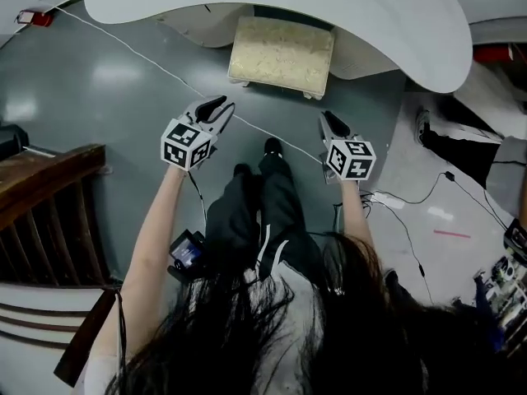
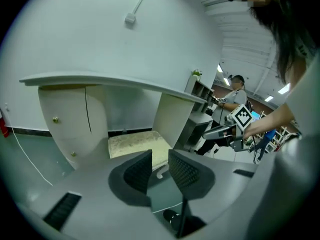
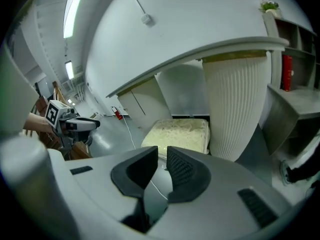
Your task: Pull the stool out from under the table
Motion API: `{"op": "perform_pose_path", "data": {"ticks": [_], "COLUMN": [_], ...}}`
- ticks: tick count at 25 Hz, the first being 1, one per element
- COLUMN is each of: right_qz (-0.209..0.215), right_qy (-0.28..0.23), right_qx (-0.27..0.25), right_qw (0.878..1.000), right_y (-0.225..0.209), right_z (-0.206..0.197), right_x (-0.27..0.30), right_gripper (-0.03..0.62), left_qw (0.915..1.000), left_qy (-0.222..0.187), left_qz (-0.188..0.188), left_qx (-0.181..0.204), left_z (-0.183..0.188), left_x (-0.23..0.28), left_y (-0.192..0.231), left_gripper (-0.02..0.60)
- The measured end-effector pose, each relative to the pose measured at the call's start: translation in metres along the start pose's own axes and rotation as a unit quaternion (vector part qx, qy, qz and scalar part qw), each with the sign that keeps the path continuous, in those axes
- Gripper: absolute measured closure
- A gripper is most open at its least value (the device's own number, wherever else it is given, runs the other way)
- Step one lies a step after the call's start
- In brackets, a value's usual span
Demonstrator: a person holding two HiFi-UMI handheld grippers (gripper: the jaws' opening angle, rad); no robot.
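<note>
A stool (image 1: 282,54) with a cream fuzzy cushion stands on the grey floor, its far half tucked under the white table (image 1: 395,23). My left gripper (image 1: 217,109) hangs short of the stool's near left corner, shut and empty. My right gripper (image 1: 329,122) hovers short of the near right corner, also shut with nothing in it. In the left gripper view the stool (image 2: 131,145) lies beyond my left gripper (image 2: 160,165), and the right gripper (image 2: 220,132) shows to the right. In the right gripper view the stool (image 3: 179,133) sits ahead of my right gripper (image 3: 162,165), beside the table's ribbed pedestal (image 3: 235,104).
A thin white cable (image 1: 123,48) crosses the floor in front of the stool. A dark wooden railing (image 1: 49,188) stands at the left. A power strip (image 1: 387,200) and cables lie at the right. My own feet (image 1: 272,146) are between the grippers. Another person (image 2: 235,86) is far back.
</note>
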State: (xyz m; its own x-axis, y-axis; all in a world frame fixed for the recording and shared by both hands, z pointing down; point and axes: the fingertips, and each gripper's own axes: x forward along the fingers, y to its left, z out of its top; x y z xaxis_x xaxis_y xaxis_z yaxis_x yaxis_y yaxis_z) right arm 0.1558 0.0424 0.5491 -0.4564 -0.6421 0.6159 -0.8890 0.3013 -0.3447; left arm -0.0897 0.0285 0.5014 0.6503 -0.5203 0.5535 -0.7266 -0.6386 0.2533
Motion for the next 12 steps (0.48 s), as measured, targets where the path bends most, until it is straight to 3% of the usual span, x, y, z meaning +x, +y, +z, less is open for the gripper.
{"op": "perform_pose_path", "data": {"ticks": [6,12], "right_qz": [0.001,-0.013], "right_qy": [0.038,0.037], "right_qx": [0.018,0.078], "right_qw": [0.999,0.996], "right_y": [-0.035,-0.075], "right_z": [-0.031,-0.048], "right_x": [0.052,0.104], "right_gripper": [0.53,0.528], "left_qw": [0.9984,0.9937], "left_qy": [0.045,0.103], "left_qz": [-0.005,-0.037], "left_qx": [-0.035,-0.025], "left_z": [-0.049,-0.091], "left_x": [0.043,0.086], "left_y": [0.049,0.099], "left_gripper": [0.486,0.482]}}
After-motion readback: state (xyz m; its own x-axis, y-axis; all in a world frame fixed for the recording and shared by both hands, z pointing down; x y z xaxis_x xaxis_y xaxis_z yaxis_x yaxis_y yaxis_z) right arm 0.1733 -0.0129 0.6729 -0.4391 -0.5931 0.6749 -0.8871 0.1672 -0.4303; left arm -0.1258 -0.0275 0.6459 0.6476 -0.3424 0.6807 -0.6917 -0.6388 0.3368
